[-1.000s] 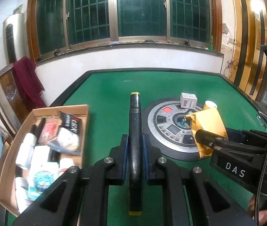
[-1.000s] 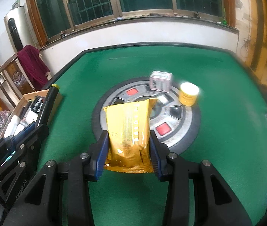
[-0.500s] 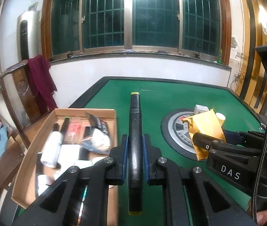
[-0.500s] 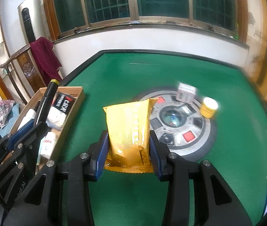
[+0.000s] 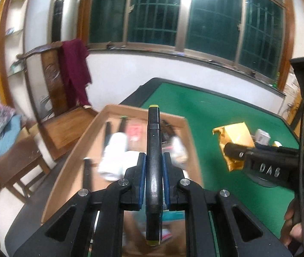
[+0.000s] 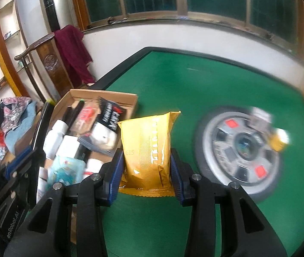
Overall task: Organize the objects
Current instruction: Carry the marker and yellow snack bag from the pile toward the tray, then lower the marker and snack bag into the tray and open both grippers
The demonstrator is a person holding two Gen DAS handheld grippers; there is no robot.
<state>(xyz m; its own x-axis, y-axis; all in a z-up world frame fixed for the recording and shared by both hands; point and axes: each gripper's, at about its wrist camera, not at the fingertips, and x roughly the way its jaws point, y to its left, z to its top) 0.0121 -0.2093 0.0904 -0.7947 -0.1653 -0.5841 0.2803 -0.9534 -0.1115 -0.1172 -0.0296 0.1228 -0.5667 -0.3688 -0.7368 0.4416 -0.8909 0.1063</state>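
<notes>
The right gripper (image 6: 146, 167) is clamped on a yellow snack packet (image 6: 147, 147) above the green table (image 6: 173, 81), beside the cardboard box (image 6: 117, 96). The left gripper (image 5: 153, 167), fully closed, pinches a black marker (image 5: 153, 150) over that box (image 5: 74, 150).

Support surface: table with green felt top (image 6: 173, 81) and a dark raised rim. Directly on the felt, left side: open cardboard box (image 6: 130, 99), shallow, its near wall running along the table's left edge; it is packed with small packages, blurred in the left wrist view (image 5: 191, 141). Right of centre, set into or on the felt: round grey control panel (image 6: 220, 141) with red and dark buttons. On that panel's far right part: a small white carton (image 6: 260, 115) and a yellow cup (image 6: 280, 141), both blurred.
</notes>
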